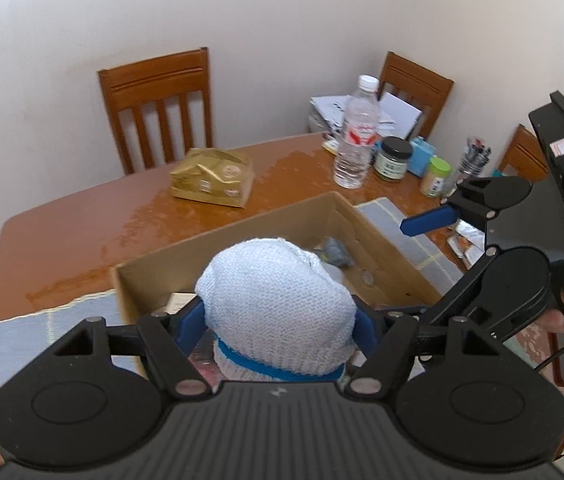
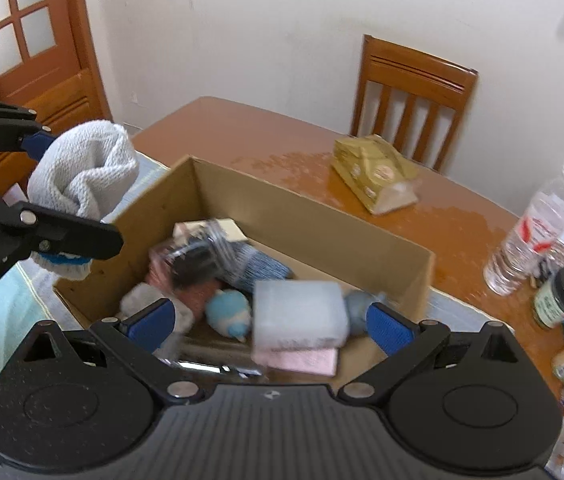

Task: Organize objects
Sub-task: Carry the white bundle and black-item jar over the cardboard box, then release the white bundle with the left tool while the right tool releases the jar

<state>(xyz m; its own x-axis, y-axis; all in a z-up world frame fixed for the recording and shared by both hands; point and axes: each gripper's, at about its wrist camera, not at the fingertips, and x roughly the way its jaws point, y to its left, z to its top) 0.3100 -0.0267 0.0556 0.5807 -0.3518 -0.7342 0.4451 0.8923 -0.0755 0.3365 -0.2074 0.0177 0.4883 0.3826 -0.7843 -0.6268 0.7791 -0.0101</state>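
A: Left wrist view: what is happening?
B: Left gripper (image 1: 277, 328) jaws are clamping the knit glove (image 1: 277, 292) above the near-left of the cardboard box (image 2: 314, 216).
A: Right gripper (image 2: 269, 322)?
B: Jaws are gaping wide, holding nothing; lowering the glove in seems next.

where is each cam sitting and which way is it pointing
Left wrist: on the left claw, angled down over the cardboard box; shows its fingers gripping a knit glove, plus the right claw.
Right wrist: on the open right claw, looking down into the box; the left claw shows at left.
Shared: box, glove, gold pack, water bottle, table.
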